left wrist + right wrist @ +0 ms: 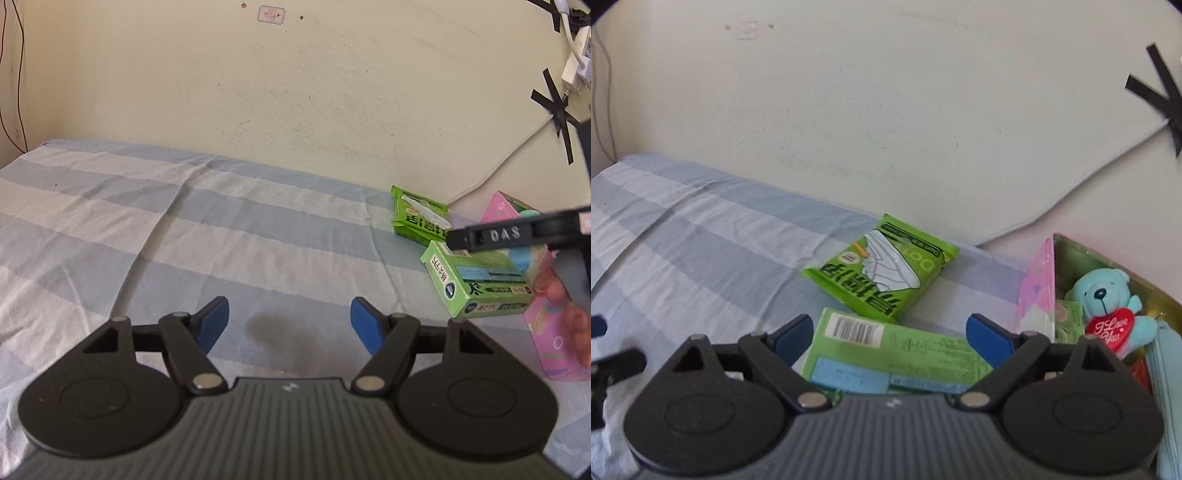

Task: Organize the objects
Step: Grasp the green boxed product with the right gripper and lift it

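Green carton (886,354) near end hidden under right gripper (890,336), possibly ungrasped

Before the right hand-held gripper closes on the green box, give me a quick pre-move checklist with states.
1. Right hand-held gripper open: ok, fingers spread wide.
2. Green box between the fingers: ok, it lies in the gap in the right wrist view.
3. Fingers low enough to catch the box sides: cannot tell from these views.
4. Green snack packet out of the grip path: ok, it lies beyond the box; whether they touch, cannot tell.
5. Left hand-held gripper out of the way: ok, open over bare sheet, holding nothing.
6. Room in the pink box for another item: cannot tell; the teddy bear and other items already sit inside.
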Motion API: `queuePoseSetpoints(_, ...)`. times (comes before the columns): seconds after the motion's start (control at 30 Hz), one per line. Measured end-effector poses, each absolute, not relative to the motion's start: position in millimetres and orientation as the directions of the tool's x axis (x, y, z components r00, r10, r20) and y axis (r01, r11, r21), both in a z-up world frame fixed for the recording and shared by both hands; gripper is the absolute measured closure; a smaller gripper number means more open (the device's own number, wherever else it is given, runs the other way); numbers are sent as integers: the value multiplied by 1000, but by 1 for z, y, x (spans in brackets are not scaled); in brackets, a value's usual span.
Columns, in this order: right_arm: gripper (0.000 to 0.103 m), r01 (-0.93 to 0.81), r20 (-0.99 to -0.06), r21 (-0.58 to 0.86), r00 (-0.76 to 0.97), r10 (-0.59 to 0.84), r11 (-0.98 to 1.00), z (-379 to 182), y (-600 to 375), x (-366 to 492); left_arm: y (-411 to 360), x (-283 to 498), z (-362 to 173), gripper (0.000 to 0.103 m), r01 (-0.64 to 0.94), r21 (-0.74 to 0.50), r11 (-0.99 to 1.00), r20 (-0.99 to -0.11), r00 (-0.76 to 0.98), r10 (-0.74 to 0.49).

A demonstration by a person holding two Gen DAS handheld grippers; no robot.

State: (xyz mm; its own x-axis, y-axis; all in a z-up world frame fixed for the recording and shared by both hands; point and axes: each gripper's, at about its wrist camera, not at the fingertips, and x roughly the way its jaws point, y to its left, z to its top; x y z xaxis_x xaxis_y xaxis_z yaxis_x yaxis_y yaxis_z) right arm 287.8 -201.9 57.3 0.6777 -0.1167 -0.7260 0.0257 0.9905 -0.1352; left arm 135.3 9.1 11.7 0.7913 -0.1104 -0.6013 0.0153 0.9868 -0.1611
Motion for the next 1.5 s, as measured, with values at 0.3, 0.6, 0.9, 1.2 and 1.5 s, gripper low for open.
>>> queuePoseSetpoints(0.3,6,91,-845,8,533,-42,996,43,-220,324,12,135,12,27,39,-205,978,-607,779,-158)
queuePoseSetpoints(0.6,0,-49,-862,110,492,120,993,51,-188,259,18,131,16,26,18,-239,971,-591,791,-160)
queuePoseSetpoints(0.9,7,-20,-815,170,559,152,985,75,-203,249,22,134,14,26,-17,-258,966,-598,788,-146)
queuePoseSetpoints(1.2,0,137,-861,-48,496,-111,989,44,-234,324,23,136,14,26,-12,-256,967,-602,785,-150)
queuePoseSetpoints(1.5,0,34,-947,18,320,6,999,27,-217,339,25,130,20,24,7,-301,954,-574,797,-187)
